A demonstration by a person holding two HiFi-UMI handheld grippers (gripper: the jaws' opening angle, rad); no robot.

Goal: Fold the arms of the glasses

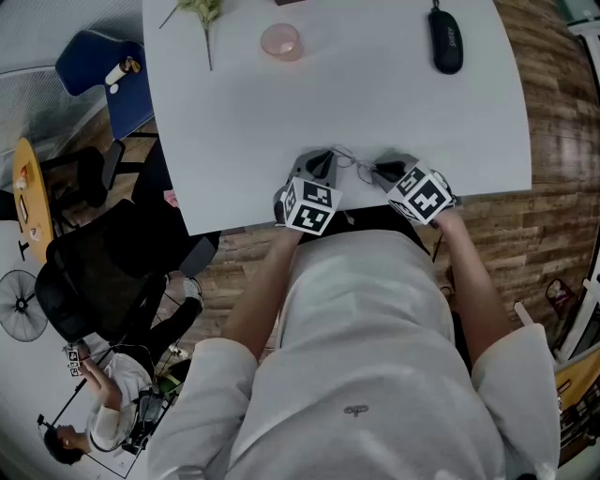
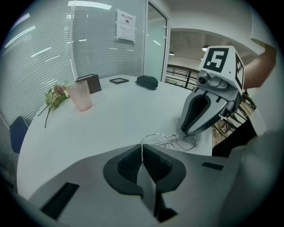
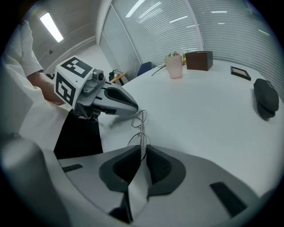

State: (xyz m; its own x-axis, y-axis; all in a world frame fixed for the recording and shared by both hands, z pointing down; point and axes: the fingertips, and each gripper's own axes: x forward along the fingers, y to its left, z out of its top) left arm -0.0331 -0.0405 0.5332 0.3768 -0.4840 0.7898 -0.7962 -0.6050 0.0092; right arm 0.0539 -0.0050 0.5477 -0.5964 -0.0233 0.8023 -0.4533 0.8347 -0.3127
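Thin wire-framed glasses (image 1: 354, 167) lie at the near edge of the white table (image 1: 375, 103), between my two grippers. My left gripper (image 1: 328, 159) is shut on the wire at their left end, and in the left gripper view the wire runs into the closed pads (image 2: 142, 153) from the glasses (image 2: 177, 141). My right gripper (image 1: 380, 171) is shut on their right end; in the right gripper view the glasses (image 3: 138, 122) lead straight into its jaws (image 3: 143, 153). Each gripper shows in the other's view: the right one (image 2: 202, 113) and the left one (image 3: 115, 99).
A pink cup (image 1: 280, 41), a flower sprig (image 1: 202, 14) and a black glasses case (image 1: 446, 39) stand at the far side of the table. A dark box (image 3: 199, 60) sits behind the cup. Left of the table are a blue chair (image 1: 94, 61) and a black chair (image 1: 103, 272).
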